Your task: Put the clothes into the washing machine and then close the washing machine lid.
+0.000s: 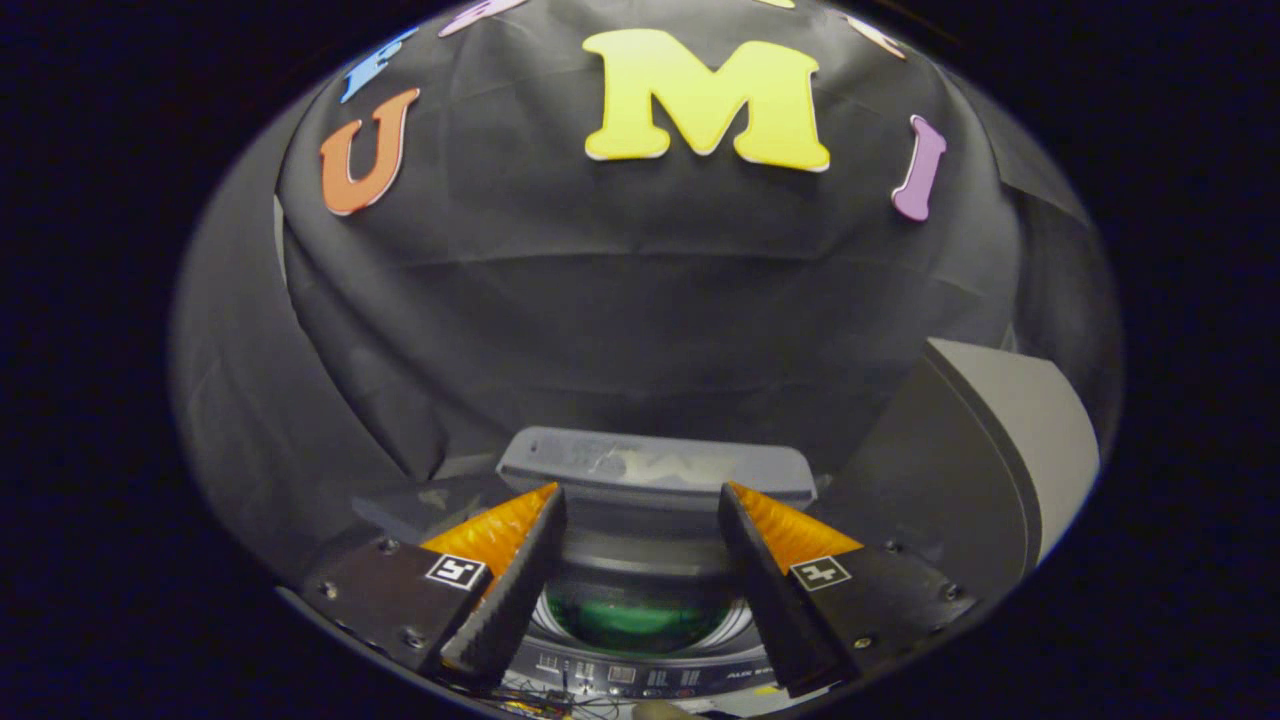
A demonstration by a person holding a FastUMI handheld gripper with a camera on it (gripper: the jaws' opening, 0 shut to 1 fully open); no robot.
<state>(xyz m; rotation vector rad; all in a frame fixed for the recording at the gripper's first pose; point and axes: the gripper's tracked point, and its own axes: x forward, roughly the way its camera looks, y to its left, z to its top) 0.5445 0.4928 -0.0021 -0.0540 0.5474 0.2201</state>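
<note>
Gripper (640, 500) spread wide at lower centre, nothing held between fingers (505, 590). Below them, washing machine (640, 655) open, green clothes (635, 620) down in drum. Lid (655, 465) raised just beyond fingertips, against black booth wall (600, 320).

The camera rides on the gripper (640, 500) and looks forward and down, from close above, at the washing machine (640, 640) below its open fingers.
</note>
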